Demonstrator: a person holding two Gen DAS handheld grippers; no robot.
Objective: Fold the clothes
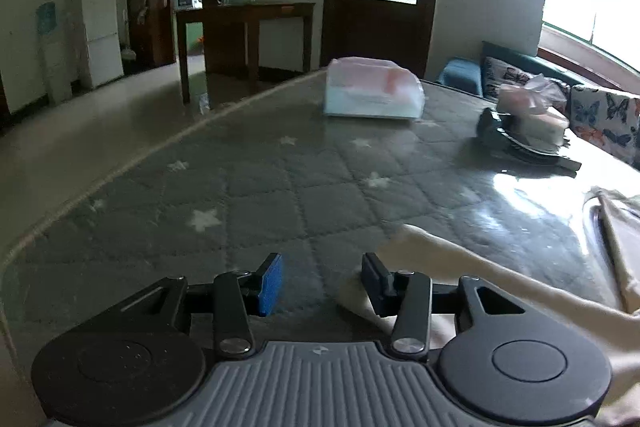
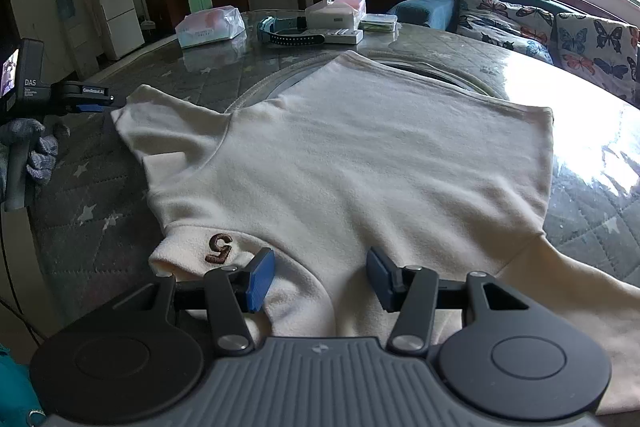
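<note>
A cream fleece top lies spread flat on the table, collar end with a brown embroidered mark near me. My right gripper is open, its blue pads just above the collar area, holding nothing. My left gripper is open and empty, low over the table at the tip of a cream sleeve. It also shows in the right wrist view, at the far left beside the top's left sleeve.
The table has a grey quilted star cloth under glass. At its far side lie a bagged packet, a tissue box, a dark strap and small boxes. A butterfly-print sofa stands at the right.
</note>
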